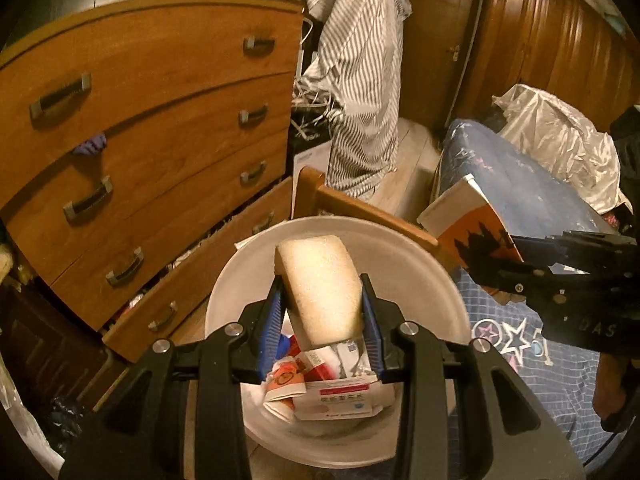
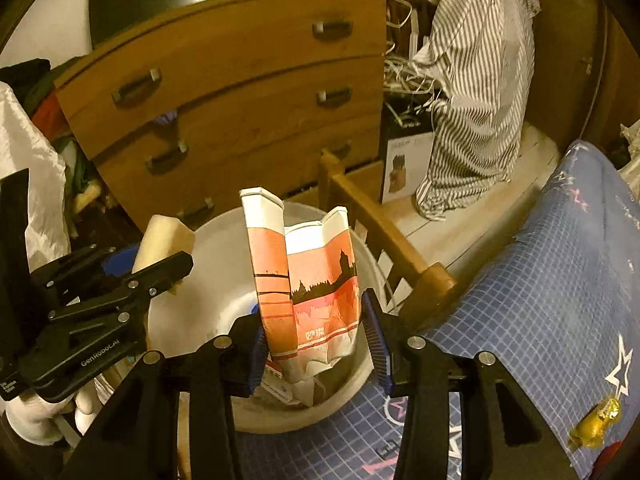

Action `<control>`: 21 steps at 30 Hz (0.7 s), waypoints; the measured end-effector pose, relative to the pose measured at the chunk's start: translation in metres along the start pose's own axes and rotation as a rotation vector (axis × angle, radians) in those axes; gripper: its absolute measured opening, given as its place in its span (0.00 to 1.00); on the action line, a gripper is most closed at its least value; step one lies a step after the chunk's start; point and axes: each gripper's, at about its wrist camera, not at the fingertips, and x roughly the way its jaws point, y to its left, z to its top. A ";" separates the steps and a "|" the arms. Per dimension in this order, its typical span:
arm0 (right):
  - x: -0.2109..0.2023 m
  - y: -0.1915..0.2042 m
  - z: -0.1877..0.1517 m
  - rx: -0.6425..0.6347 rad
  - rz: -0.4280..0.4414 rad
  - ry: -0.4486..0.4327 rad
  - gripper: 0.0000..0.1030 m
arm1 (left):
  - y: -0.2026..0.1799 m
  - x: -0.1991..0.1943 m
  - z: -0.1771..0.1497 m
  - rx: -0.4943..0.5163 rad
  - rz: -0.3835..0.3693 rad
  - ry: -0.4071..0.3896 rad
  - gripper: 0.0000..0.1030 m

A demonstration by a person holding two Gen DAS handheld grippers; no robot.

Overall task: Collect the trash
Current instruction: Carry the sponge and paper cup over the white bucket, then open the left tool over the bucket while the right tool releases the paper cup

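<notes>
My left gripper (image 1: 322, 286) is shut on a pale foam block (image 1: 320, 276), which stands tilted just above a white round bin (image 1: 440, 272). Inside the bin lie a white and pink box (image 1: 336, 398) and other cartons. In the right wrist view my right gripper (image 2: 314, 314) is shut on a crumpled orange and white carton (image 2: 312, 280), held upright over the same bin (image 2: 208, 240). The left gripper (image 2: 160, 266) with its foam block (image 2: 162, 240) hangs at the bin's left rim. The right gripper (image 1: 524, 250) and its carton (image 1: 472, 236) show right of the bin.
A wooden chest of drawers (image 1: 160, 120) stands behind the bin, its lowest drawer pulled out. A wooden bed rail (image 2: 384, 236) runs beside the bin. The blue starred bedcover (image 2: 540, 300) carries a gold wrapper (image 2: 596, 422). Striped cloth (image 1: 360, 80) hangs at the back.
</notes>
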 end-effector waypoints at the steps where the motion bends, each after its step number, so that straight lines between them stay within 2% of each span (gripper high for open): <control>1: 0.006 0.002 0.002 0.002 0.002 0.007 0.43 | 0.001 0.002 0.000 0.001 0.000 0.008 0.33; 16: 0.019 -0.007 -0.001 0.001 0.011 0.027 0.43 | 0.013 0.019 -0.002 -0.004 -0.009 0.046 0.35; 18: 0.019 -0.007 -0.001 -0.002 0.017 0.026 0.47 | 0.013 0.021 -0.003 -0.005 -0.008 0.053 0.36; 19: 0.019 -0.008 0.000 0.001 0.020 0.025 0.53 | 0.013 0.023 -0.004 -0.005 0.001 0.059 0.42; 20: 0.018 -0.009 0.000 0.008 0.024 0.020 0.59 | 0.014 0.023 -0.004 -0.007 0.009 0.062 0.53; 21: 0.017 -0.011 0.000 0.014 0.026 0.011 0.60 | 0.016 0.024 -0.004 -0.012 0.019 0.058 0.57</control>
